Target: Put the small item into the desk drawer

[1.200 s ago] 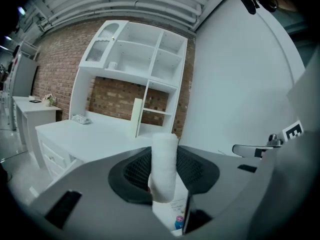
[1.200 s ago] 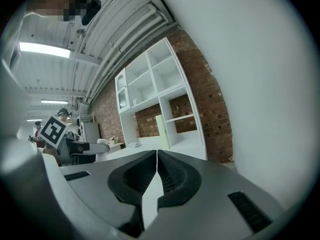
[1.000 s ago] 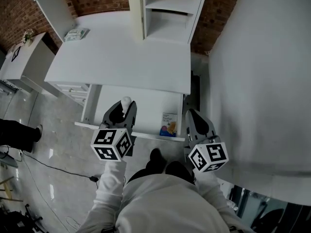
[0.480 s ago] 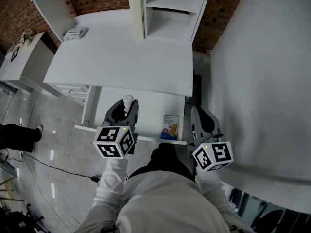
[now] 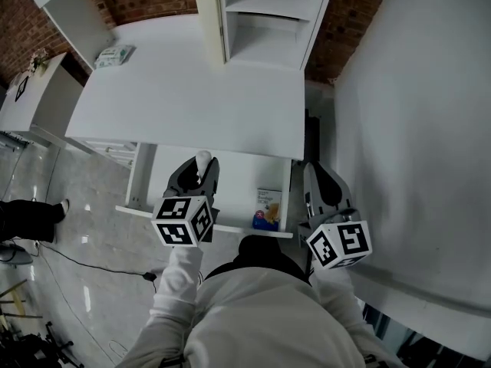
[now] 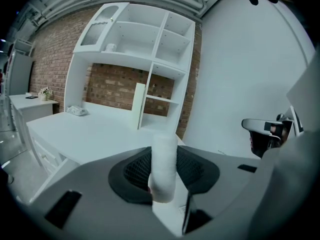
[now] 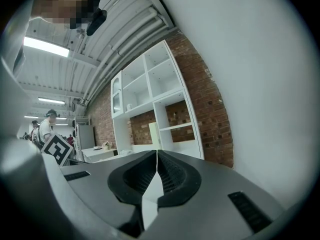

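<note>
A small white cylinder (image 6: pixel 164 166) stands upright between the jaws of my left gripper (image 5: pixel 201 167), which is shut on it. In the head view the cylinder (image 5: pixel 202 159) pokes up above the open desk drawer (image 5: pixel 238 184), over its left part. My right gripper (image 5: pixel 320 184) is shut with nothing in it, its jaws pressed together; it hovers just past the drawer's right end. In the right gripper view the right gripper (image 7: pixel 157 171) points at the white shelving.
A small printed card or packet (image 5: pixel 266 209) lies in the drawer's right front corner. The white desk top (image 5: pixel 192 102) carries a shelf unit (image 5: pixel 257 18) at the back and a small packet (image 5: pixel 113 54) far left. A white wall (image 5: pixel 414 129) rises close on the right.
Both grippers have drifted slightly right and a little toward the desk relative to the drawer. The left gripper's grip on the white cylinder is unchanged.
</note>
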`<action>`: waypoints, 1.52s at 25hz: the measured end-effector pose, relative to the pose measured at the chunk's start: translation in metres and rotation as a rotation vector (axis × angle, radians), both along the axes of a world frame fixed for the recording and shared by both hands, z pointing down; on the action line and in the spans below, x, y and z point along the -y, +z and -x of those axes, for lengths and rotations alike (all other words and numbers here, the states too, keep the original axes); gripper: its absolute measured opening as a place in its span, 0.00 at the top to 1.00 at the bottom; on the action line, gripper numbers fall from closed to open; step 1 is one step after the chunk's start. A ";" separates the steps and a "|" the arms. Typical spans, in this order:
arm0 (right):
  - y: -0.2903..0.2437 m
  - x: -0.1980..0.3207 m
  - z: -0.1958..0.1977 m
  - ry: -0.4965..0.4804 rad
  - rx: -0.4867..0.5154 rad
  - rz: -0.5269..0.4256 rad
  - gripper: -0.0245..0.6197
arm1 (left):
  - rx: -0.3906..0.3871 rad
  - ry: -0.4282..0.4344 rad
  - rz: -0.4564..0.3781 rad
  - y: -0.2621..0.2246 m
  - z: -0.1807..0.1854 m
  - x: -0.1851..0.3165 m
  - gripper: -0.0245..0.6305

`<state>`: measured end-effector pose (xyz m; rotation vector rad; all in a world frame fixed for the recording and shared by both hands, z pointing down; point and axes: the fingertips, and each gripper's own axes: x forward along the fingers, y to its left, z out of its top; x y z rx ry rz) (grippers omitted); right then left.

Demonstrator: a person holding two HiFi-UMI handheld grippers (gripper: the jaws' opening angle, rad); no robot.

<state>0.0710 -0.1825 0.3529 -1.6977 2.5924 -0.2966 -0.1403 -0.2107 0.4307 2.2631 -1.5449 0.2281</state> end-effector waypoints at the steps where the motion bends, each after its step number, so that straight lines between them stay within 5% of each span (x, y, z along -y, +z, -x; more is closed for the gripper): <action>1: 0.000 0.003 -0.001 -0.003 0.001 0.000 0.92 | 0.002 0.001 0.011 0.005 -0.001 0.003 0.74; 26: 0.023 0.038 -0.015 0.000 0.007 0.068 0.92 | 0.069 0.008 0.372 0.152 -0.007 0.017 0.74; 38: 0.029 0.040 -0.017 0.010 0.003 0.079 0.92 | 0.173 0.053 0.531 0.210 -0.015 0.011 0.74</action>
